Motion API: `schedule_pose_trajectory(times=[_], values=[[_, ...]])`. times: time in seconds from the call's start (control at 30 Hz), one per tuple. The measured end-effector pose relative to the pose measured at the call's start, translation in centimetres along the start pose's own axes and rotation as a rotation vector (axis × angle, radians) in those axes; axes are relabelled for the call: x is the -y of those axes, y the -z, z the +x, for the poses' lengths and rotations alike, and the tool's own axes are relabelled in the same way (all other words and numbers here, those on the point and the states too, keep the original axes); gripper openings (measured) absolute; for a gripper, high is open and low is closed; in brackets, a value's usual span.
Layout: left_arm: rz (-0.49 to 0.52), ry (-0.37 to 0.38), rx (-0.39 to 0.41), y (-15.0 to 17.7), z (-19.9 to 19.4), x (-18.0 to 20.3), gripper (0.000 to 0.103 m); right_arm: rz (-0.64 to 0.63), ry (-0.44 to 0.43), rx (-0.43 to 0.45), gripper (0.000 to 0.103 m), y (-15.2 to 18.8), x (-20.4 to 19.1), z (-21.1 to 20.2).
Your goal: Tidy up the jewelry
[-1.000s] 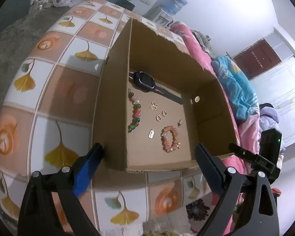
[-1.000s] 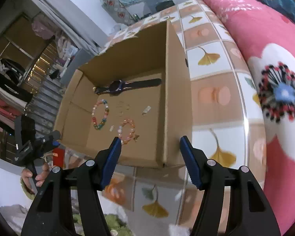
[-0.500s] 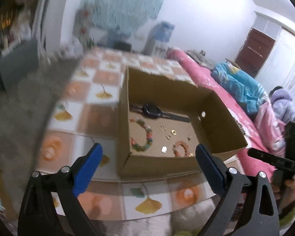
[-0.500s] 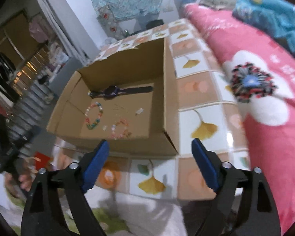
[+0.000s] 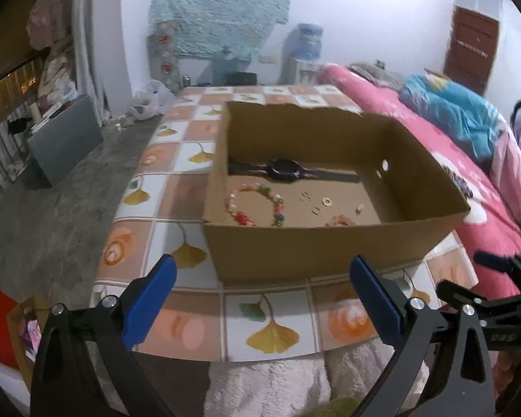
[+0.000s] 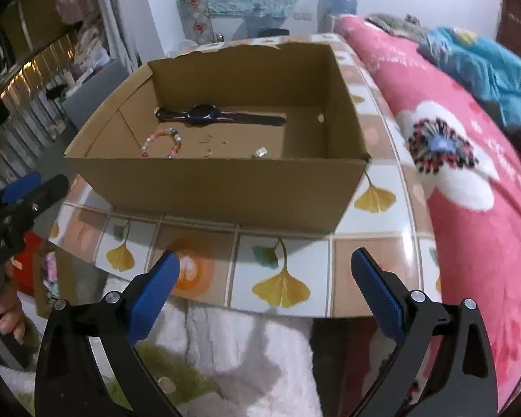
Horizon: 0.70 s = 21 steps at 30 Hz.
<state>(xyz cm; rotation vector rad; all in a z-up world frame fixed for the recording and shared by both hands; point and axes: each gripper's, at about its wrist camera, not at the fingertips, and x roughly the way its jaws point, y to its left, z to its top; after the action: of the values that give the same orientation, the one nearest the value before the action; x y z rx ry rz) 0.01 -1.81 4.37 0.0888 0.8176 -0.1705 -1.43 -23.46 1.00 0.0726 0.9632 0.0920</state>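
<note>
Having pulled back from the cardboard box [image 5: 316, 246], both tongs gape empty, the right tongs [image 6: 265, 281] opening.

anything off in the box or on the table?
Only the cardboard box: the top edge of its far wall is torn and ragged, and it has no dividers, so the watch, bead bracelets and small rings lie loose on its floor.

So what I've got in front of me is a table [image 5: 187, 326] with a glossy tile-pattern top, white and orange squares with yellow ginkgo leaves. Only thing sitting directly on it is an open cardboard box [image 5: 316, 250], set toward the near right corner, and its right wall runs close along the table's edge beside a pink bed [image 6: 469, 229].
</note>
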Motion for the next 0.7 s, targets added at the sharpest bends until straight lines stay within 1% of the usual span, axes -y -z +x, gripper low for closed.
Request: schedule_pose_trajectory(times=[0.1, 0.17, 0.27, 0.4, 0.5, 0.7], values=[[0.049, -0.019, -0.036, 0.0, 0.9, 1.5, 0.098, 0.015, -0.011, -0.002, 0.095, -0.7, -0.3, 0.5], [0.073, -0.040, -0.057, -0.1, 1.5, 2.4, 0.098, 0.038, -0.029, -0.020, 0.095, -1.1, -0.3, 1.0], [0.045, -0.067, -0.093, -0.2, 2.3, 2.7, 0.098, 0.068, -0.021, -0.050, 0.095, -1.5, 0.0, 1.8], [0.000, -0.079, -0.157, -0.4, 3.4, 2.2, 0.098, 0.105, -0.058, -0.083, 0.095, -1.7, 0.3, 2.4], [0.004, -0.104, -0.176, -0.3, 3.9, 2.4, 0.098, 0.103, -0.048, -0.089, 0.095, -1.8, 0.2, 2.6], [0.000, -0.113, -0.215, -0.3, 4.7, 2.5, 0.098, 0.105, -0.054, -0.099, 0.095, -2.0, 0.0, 2.9]])
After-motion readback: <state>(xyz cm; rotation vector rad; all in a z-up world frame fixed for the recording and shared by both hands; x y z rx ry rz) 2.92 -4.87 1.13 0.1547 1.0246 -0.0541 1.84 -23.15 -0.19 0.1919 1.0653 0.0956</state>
